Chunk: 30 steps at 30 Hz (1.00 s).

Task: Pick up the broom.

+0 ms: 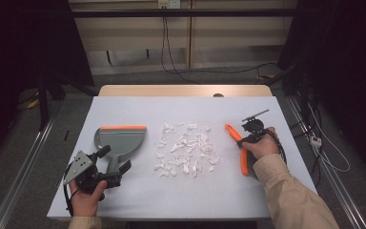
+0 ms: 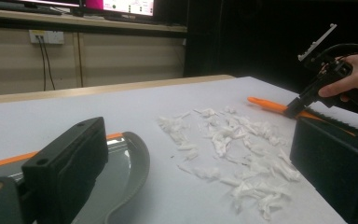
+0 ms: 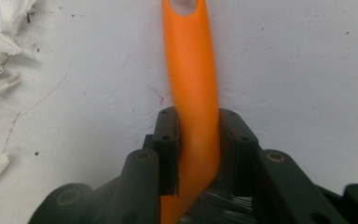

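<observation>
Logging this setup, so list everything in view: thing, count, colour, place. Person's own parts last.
table cover: one, pale grey-white, spread over the wooden table.
dustpan: one, grey with an orange front edge, left part of the cover, handle toward the person.
paper scraps: a scattered pile, too many to count, white, middle of the cover between dustpan and brush.
brush: one, orange handle, right part of the cover.
wall socket: one, white, on the back wall.
left tongs: one, black, open around the dustpan handle, in the left hand.
right tongs: one, black, shut on the brush handle, in the right hand.
</observation>
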Motion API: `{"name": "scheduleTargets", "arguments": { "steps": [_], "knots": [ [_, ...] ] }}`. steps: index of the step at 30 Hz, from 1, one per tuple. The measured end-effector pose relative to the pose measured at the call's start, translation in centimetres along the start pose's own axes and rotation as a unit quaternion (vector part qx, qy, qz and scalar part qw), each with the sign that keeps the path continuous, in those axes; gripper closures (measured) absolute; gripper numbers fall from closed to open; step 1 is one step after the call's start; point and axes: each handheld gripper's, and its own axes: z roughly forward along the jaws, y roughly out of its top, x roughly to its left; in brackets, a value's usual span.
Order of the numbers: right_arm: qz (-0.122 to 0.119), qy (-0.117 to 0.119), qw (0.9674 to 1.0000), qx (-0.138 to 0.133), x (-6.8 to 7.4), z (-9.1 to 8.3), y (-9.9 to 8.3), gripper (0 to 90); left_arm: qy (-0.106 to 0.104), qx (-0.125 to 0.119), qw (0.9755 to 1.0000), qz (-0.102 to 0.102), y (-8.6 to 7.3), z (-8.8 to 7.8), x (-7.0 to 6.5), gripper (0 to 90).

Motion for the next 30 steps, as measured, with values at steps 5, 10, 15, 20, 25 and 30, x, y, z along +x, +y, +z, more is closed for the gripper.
{"name": "scheduleTargets", "arguments": {
  "steps": [5, 10, 15, 20, 25, 30],
  "knots": [
    [0.027, -0.004, 0.9996, 0.008, 0.3, -0.4, -0.2, 58.8, 0.002, 0.002, 1.0, 0.0, 0.0, -0.1, 0.0, 3.9],
    [0.046, -0.018, 0.9987, 0.006, 0.4, -0.3, -0.6, 63.7, 0.0, 0.005, 1.0, -0.001, -0.1, 0.2, -0.2, 3.9],
    [0.044, -0.021, 0.9987, 0.01, 0.3, -0.1, -0.2, 70.4, -0.005, 0.004, 1.0, 0.005, 0.1, 0.2, -0.6, 3.9],
    [0.029, -0.023, 0.9993, 0.003, 0.4, -0.3, -0.2, 70.6, -0.014, -0.004, 0.9999, -0.002, 0.0, 0.2, -1.0, 4.3],
    [0.03, -0.015, 0.9986, -0.04, -0.1, -0.8, -0.4, 70.6, -0.021, -0.006, 0.9998, 0.003, 0.3, 0.6, -1.7, 4.4],
    [0.018, -0.002, 0.9934, -0.113, 0.0, -2.9, -1.2, 70.9, -0.045, 0.008, 0.999, -0.001, 1.0, 2.3, -4.1, 4.4]
  ]
}}
